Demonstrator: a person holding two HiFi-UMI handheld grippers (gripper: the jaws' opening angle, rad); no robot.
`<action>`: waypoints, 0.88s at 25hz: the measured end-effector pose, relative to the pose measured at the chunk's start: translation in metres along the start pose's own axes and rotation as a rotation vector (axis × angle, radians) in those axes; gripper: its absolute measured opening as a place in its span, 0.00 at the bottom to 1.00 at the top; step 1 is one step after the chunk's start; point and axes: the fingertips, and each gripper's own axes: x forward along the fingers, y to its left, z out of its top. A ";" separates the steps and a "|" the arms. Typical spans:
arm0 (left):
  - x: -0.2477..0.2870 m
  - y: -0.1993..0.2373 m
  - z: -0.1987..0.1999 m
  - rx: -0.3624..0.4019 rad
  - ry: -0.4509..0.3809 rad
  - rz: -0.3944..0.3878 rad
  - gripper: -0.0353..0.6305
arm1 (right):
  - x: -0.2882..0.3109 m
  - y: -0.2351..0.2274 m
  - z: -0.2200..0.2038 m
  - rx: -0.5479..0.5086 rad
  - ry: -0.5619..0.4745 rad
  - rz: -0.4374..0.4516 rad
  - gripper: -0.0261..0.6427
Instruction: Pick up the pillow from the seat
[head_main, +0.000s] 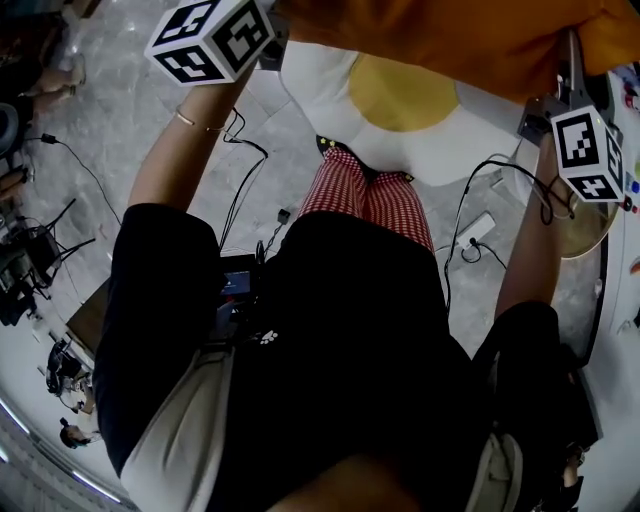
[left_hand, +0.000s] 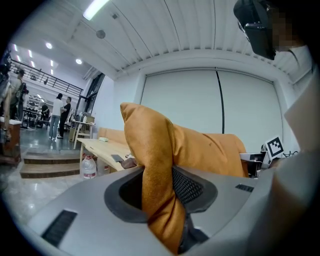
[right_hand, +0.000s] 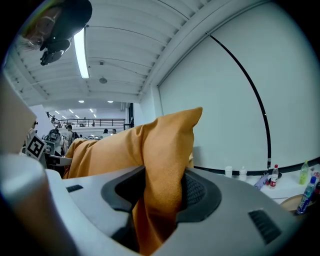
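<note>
An orange pillow (head_main: 450, 40) hangs in the air along the top of the head view, above a white egg-shaped seat (head_main: 320, 90) with a yellow centre. My left gripper (head_main: 272, 22) holds the pillow's left end and my right gripper (head_main: 572, 45) its right end. In the left gripper view, the left gripper (left_hand: 159, 192) is shut on a fold of the pillow (left_hand: 160, 150), which fills the gap between the jaws. The right gripper view shows the right gripper (right_hand: 160, 195) pinching the pillow (right_hand: 165, 145) the same way. Both grips sit at the fabric's corners.
Cables (head_main: 470, 240) trail over the marble floor beside the seat. A round wooden table (head_main: 590, 235) stands at the right, with bottles (right_hand: 274, 175) on a ledge beyond. A long wooden table (left_hand: 100, 147) and a water jug (left_hand: 88, 167) lie at the left, with people further back.
</note>
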 end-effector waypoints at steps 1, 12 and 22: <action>-0.001 -0.001 0.001 0.000 -0.003 0.001 0.28 | 0.000 0.000 0.002 -0.001 -0.002 0.003 0.35; -0.007 0.007 0.039 -0.016 -0.040 -0.017 0.28 | 0.004 0.015 0.049 -0.027 -0.048 0.019 0.35; -0.007 -0.022 0.075 -0.013 -0.070 -0.052 0.28 | -0.017 -0.002 0.085 -0.030 -0.085 0.016 0.35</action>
